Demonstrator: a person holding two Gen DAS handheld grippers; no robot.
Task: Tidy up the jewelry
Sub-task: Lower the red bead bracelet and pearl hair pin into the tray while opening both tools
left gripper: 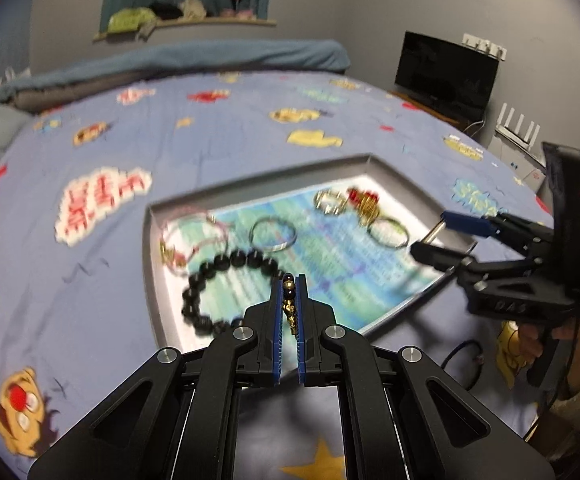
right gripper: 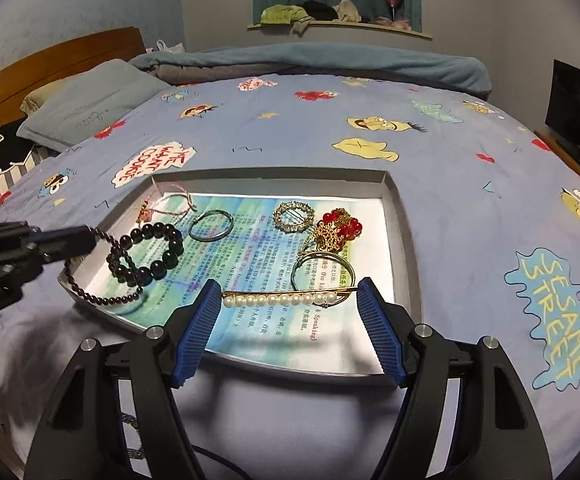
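A shallow grey tray [right gripper: 404, 216] lined with printed paper lies on the bed. In it lie a large black bead bracelet [right gripper: 145, 252], a pink cord bracelet [right gripper: 169, 204], a silver bangle [right gripper: 211, 226], a gold ring-shaped piece [right gripper: 294, 217], a red-and-gold beaded piece [right gripper: 336, 228] and another bangle [right gripper: 322, 270]. My left gripper [left gripper: 289, 284] is shut on a thin dark bead strand [right gripper: 97, 284], which hangs over the tray's left corner. My right gripper [right gripper: 287, 300] is open, with a pearl bar clip [right gripper: 277, 300] lying between its fingers at the tray's near edge.
The bed has a blue Sesame Street sheet [right gripper: 470, 208]. Pillows [right gripper: 85, 104] and a wooden headboard [right gripper: 49, 60] are at the far left. A folded blue blanket [right gripper: 330, 60] lies along the far side. A dark monitor [left gripper: 446, 74] stands at the right.
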